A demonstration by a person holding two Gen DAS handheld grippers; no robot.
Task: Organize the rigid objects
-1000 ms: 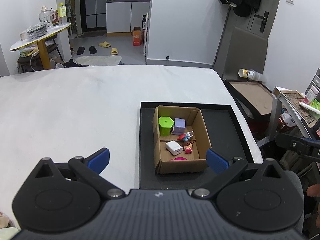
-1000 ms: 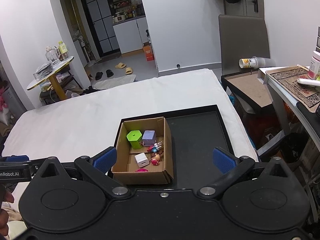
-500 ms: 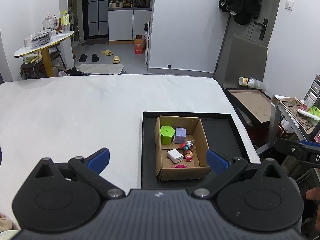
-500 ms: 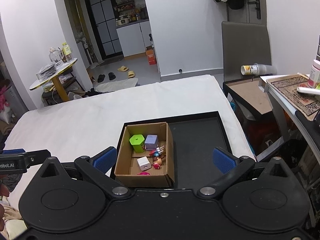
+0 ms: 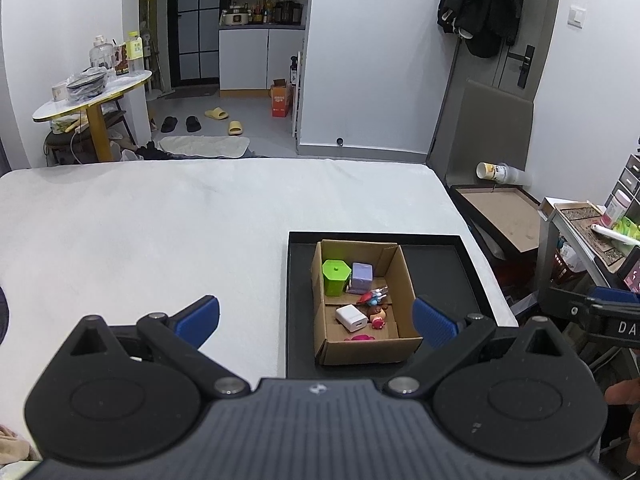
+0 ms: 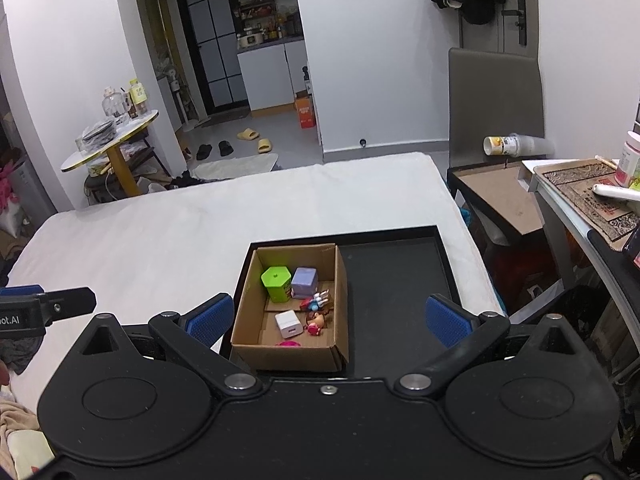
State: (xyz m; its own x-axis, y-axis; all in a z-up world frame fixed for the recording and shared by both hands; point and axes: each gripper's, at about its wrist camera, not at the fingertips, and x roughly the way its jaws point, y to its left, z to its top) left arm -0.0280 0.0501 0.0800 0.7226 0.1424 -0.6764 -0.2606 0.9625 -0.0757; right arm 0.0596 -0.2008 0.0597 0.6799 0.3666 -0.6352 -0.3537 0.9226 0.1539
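An open cardboard box (image 5: pixel 402 276) (image 6: pixel 250 308) stands in the left half of a black tray (image 5: pixel 444 276) (image 6: pixel 394 280) on the white table. Inside it are a green hexagonal container (image 5: pixel 335 277) (image 6: pixel 277 282), a lilac cube (image 5: pixel 362 277) (image 6: pixel 305 281), a white charger (image 5: pixel 351 317) (image 6: pixel 288 323) and small toy figures (image 5: pixel 376 312) (image 6: pixel 316 322). My left gripper (image 5: pixel 316 318) is open and empty, held above and in front of the box. My right gripper (image 6: pixel 328 318) is open and empty, also above the box's near side.
The white table (image 5: pixel 160 224) stretches left and back. Right of it stand a low brown-topped stand (image 5: pixel 504 216) with a tipped cup stack (image 5: pixel 494 171) and a cluttered shelf (image 6: pixel 588 196). The other gripper shows at each view's edge.
Both grippers have drawn back and upward, so the box and tray look smaller and farther. Both stay open and empty; the objects in the box have not moved.
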